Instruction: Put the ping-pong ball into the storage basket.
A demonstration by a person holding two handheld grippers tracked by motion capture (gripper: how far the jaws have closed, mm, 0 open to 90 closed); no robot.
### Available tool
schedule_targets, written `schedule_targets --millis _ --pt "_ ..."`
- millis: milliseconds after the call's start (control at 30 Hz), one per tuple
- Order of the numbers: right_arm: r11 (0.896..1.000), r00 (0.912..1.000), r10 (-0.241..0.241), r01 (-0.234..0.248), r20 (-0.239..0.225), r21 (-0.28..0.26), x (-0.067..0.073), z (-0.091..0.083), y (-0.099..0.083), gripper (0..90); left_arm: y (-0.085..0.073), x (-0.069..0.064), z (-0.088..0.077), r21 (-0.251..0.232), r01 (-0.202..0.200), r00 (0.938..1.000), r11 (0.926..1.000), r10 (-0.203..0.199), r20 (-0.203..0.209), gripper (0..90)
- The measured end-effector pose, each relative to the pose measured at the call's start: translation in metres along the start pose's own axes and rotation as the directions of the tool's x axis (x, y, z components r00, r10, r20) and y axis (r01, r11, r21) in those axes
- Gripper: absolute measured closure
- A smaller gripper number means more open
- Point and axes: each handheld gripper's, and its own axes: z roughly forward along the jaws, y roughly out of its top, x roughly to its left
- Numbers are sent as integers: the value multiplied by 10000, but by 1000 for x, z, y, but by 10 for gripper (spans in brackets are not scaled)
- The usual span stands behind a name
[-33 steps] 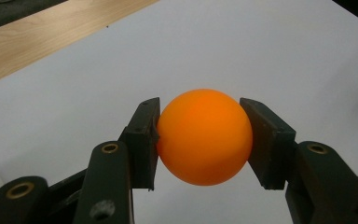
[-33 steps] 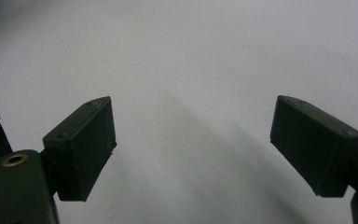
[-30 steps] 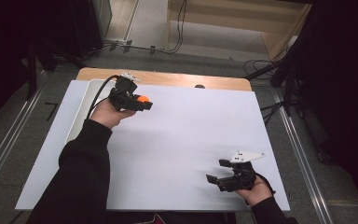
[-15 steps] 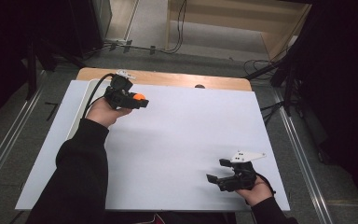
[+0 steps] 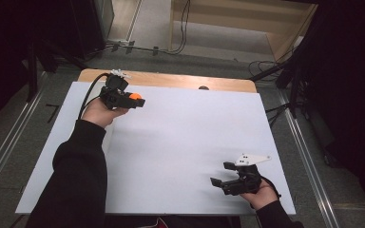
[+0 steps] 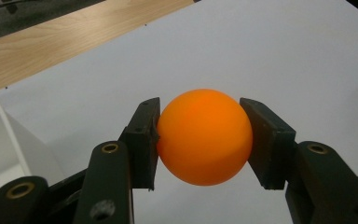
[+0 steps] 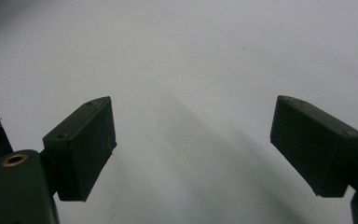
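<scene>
**Orange ball clamped in the left gripper at the far left of the table**

Orange and smooth, a small ball (image 6: 205,136) is sitting between the two black pads of the left gripper (image 5: 134,100), which is squeezing it from both sides. The person's left hand (image 5: 100,112) is holding it just above the white table sheet (image 5: 185,137), near the bare wooden edge (image 5: 171,80) at the far side. Well apart, at the near right corner, the right gripper (image 5: 221,175) is resting with its jaws spread wide and nothing between them.

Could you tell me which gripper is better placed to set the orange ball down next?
Left: the left gripper already clamps the orange ball; the right gripper is open and empty.
</scene>
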Motion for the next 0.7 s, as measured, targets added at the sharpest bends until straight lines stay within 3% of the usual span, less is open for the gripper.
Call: schedule_targets --millis 700 --pt "10000 10000 -5 5 -5 4 0 0 0 129 -7 20 -8 -129 474 9975 9988 -480 -524 507"
